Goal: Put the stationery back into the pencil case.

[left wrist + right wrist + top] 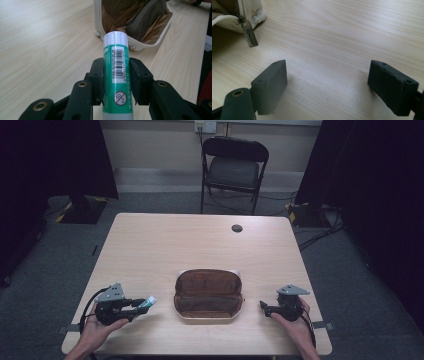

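Glue stick (116,75), its lower end cut off in the left gripper view, sits clamped in the left gripper (135,307) near the table's (165,240) front left corner, beside the open pouch (208,293). The right gripper (328,82) stands open and empty.

Black folding chair (234,169), grey carpet (350,270).

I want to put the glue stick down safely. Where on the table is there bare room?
Bare wood lies between the open pencil case and the cable hole, and along the table's left edge. It is tighter beside the case, where the left claw and right claw sit.
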{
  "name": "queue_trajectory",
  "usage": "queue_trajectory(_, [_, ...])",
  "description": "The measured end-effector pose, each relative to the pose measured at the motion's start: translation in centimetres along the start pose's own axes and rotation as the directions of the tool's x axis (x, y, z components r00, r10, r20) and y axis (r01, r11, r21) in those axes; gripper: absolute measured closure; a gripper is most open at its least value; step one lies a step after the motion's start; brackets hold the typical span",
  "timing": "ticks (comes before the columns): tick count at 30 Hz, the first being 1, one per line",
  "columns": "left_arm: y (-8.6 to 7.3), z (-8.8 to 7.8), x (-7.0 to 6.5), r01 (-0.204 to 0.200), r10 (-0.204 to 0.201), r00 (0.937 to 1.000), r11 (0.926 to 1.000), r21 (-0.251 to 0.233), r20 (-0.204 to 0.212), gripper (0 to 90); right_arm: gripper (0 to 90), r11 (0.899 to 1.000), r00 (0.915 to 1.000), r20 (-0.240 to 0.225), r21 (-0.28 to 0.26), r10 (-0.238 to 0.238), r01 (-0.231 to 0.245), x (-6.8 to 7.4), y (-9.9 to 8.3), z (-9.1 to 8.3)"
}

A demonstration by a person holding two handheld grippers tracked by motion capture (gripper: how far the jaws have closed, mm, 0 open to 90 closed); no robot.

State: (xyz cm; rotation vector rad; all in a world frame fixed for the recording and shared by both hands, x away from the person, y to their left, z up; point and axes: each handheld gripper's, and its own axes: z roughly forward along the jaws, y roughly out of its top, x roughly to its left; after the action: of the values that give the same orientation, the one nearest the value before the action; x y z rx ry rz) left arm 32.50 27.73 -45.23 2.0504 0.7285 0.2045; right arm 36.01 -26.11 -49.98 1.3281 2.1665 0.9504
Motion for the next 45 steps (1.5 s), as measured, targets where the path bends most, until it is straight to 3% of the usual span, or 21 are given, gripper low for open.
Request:
queue_trajectory(5, [0.8, 0.3, -0.5, -0.021, 0.021, 0.9998, 0.9998, 0.000, 0.007, 66.2, 15.0, 1.000, 1.0000, -0.001, 0.001, 0.000, 0.000, 0.0, 0.0, 0.0])
queue_trajectory(8, [1.8, 0.9, -1.4, -0.067, 0.067, 0.9976, 0.9977, -0.008, 0.014, 66.2, 15.0, 1.000, 1.0000, -0.002, 0.002, -0.002, 0.002, 0.0, 0.0, 0.0])
queue_trajectory(11, [2.3, 1.4, -2.0, -0.080, 0.080, 0.9965, 0.9968, -0.010, 0.026, 66.2, 15.0, 1.000, 1.0000, -0.003, 0.001, -0.003, 0.003, 0.0, 0.0, 0.0])
queue_trajectory(21, [6.3, 3.0, -3.3, -0.147, 0.149, 0.9874, 0.9885, -0.036, 0.053, 66.2, 14.5, 1.000, 1.0000, 0.000, -0.001, -0.003, 0.003, 0.0, 0.1, 0.2])
queue_trajectory(34, [9.3, 5.4, -4.3, -0.176, 0.180, 0.9804, 0.9831, -0.050, 0.080, 66.2, 14.4, 1.000, 1.0000, 0.001, 0.000, -0.003, 0.003, 0.0, 0.2, 0.2])
queue_trajectory(41, [10.5, 6.2, -4.3, -0.169, 0.175, 0.9819, 0.9829, -0.072, 0.074, 66.2, 14.3, 1.000, 1.0000, 0.000, 0.001, -0.003, 0.003, 0.0, 0.2, 0.2])
queue_trajectory(45, [11.1, 7.2, -4.4, -0.174, 0.181, 0.9795, 0.9816, -0.078, 0.089, 66.2, 14.3, 1.000, 1.0000, 0.000, 0.001, -0.002, 0.002, 0.0, 0.2, 0.2])
